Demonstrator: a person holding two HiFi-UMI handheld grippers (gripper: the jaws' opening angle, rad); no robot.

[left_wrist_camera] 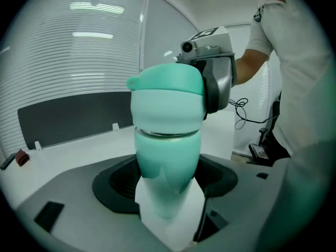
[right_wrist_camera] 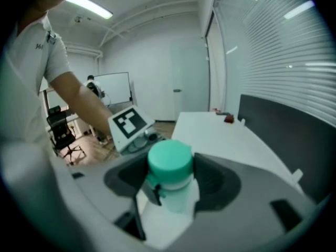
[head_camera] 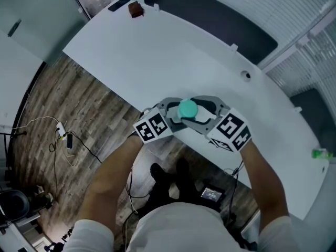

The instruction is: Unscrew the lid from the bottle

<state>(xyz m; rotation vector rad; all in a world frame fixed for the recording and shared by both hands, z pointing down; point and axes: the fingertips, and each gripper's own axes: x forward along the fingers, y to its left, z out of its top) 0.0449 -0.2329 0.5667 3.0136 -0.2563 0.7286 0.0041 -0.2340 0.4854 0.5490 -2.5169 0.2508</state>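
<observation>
With my left gripper (head_camera: pixel 175 117) jaws clamped on the mint-green plastic bottle's (left_wrist_camera: pixel 167 164) body and my right gripper (head_camera: pixel 206 114) jaws closed round its round mint-green screw lid (right_wrist_camera: pixel 169 159), I judge the lid not yet off, all held above the white worktop's (head_camera: pixel 157 51) near edge, open room around.

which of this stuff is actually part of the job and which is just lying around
Part of the job: bottle in left tongs; lid in right tongs.

Just lying about: small brown object, black flat device, green object on the table; floor power strip.
</observation>
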